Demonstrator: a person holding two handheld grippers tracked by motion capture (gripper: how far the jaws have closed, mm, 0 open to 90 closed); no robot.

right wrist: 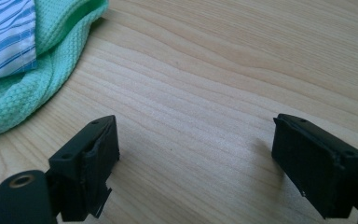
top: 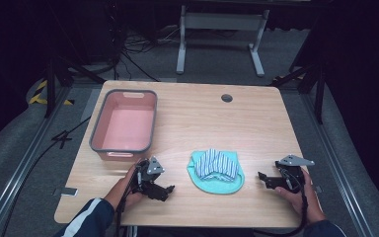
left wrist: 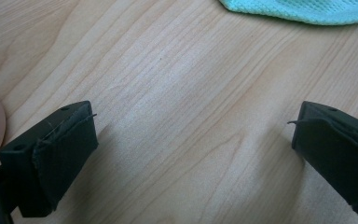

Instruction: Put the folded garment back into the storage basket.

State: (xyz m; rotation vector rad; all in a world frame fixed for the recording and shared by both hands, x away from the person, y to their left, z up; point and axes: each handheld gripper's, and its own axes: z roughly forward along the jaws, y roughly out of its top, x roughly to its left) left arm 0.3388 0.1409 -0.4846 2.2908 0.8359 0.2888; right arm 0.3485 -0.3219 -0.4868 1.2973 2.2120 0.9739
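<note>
A mint-green knitted cloth [top: 216, 181] lies near the front middle of the wooden table [top: 256, 123], with a blue-and-white striped cloth [top: 218, 164] folded on top of it. To the left of the pile my left gripper [top: 169, 189] rests low on the table, open, with bare wood between its jaws [left wrist: 193, 135]; the green cloth [left wrist: 303, 9] shows at the top edge of its view. On the other side of the pile, my right gripper [top: 260, 177] is open too, with nothing between its jaws [right wrist: 196, 154]. Its view catches the green cloth [right wrist: 23, 93] and the striped cloth [right wrist: 4, 32] at upper left.
A pink tub with a grey rim [top: 124, 123] stands at the back left of the table, nothing visible inside it. A round cable hole [top: 226, 98] sits near the far edge. Beyond the table, a white frame [top: 222, 34] and cables lie on the floor.
</note>
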